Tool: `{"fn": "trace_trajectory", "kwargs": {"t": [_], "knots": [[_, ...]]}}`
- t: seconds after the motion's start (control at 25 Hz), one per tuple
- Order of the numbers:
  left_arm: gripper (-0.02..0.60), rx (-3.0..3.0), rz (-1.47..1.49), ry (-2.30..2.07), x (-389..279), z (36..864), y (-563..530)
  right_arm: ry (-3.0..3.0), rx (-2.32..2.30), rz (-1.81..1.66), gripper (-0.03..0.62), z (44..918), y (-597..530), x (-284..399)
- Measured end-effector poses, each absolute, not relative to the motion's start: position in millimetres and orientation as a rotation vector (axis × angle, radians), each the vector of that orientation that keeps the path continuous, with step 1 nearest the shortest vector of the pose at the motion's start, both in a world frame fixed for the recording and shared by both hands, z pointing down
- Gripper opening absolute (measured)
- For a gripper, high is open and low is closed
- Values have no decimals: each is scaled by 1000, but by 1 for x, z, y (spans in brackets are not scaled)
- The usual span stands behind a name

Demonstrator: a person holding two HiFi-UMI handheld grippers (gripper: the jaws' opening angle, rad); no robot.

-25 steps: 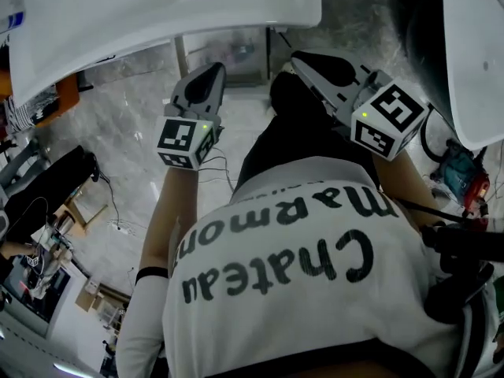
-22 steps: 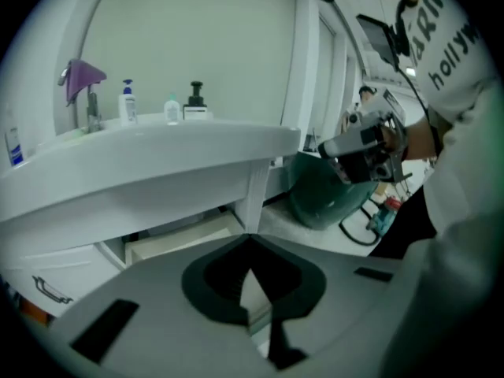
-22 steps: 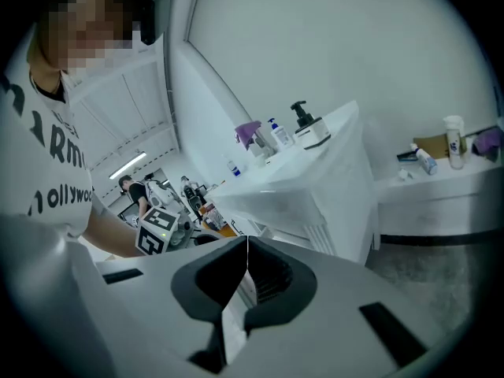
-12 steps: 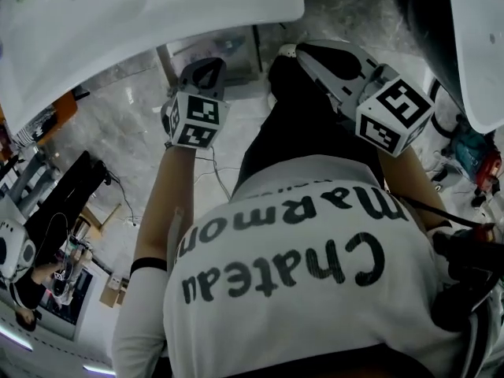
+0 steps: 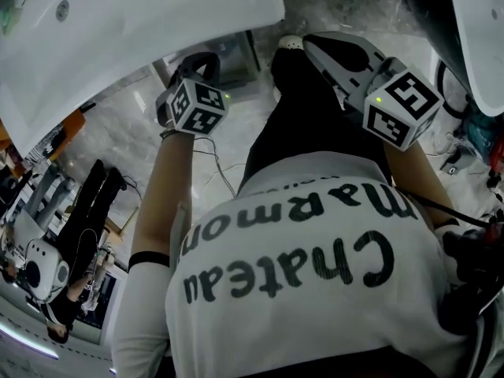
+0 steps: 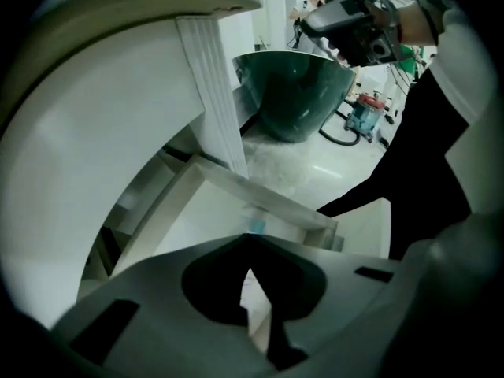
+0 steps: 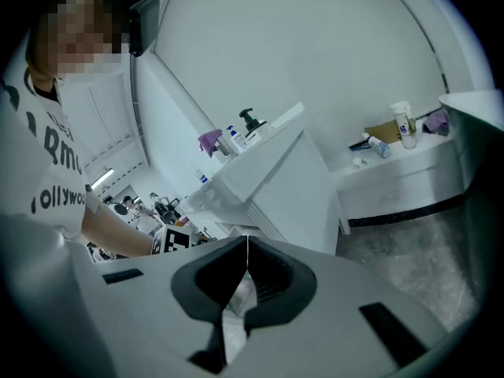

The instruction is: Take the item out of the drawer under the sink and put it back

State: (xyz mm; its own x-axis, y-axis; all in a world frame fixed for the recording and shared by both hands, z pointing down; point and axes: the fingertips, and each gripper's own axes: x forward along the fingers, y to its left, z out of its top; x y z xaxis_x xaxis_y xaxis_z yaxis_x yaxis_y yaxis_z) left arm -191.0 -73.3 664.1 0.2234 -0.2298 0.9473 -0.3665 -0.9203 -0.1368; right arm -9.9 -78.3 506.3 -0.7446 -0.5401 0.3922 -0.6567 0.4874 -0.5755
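Observation:
A white drawer [image 6: 206, 225] stands pulled out under the white sink [image 5: 142, 22]. In the left gripper view a small pale blue thing [image 6: 256, 226] lies inside it, too blurred to name. My left gripper [image 6: 250, 236] is shut with nothing in it and points steeply down over the drawer's inside. In the head view the left gripper [image 5: 202, 63] hangs just below the sink's edge. My right gripper [image 5: 303, 46] is shut and empty too, held higher beside the person's dark trouser leg. In its own view the right gripper [image 7: 246, 239] faces the sink cabinet [image 7: 276, 183].
A dark green basin [image 6: 293, 93] stands on the marble floor beyond the drawer. Bottles [image 7: 240, 132] stand on the sink top, and more bottles [image 7: 403, 128] on a low white ledge. Another white basin [image 5: 476, 30] is at the right, with cables and tools [image 5: 472, 144] below it.
Both grippers have sunk toward the drawer. The left one dropped further and rolled, so its marker cube shows another face. Both stay shut.

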Motion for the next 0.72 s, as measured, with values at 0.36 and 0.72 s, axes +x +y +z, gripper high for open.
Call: {"fn": "trace_trajectory", "kwargs": {"t": [0.36, 0.72], "knots": [[9, 2275, 1833, -505, -199, 684, -80, -2521, 1162, 1211, 11, 512, -83, 7], [147, 2262, 1913, -379, -185, 704, -80, -2485, 1243, 1319, 11, 522, -87, 30]]}}
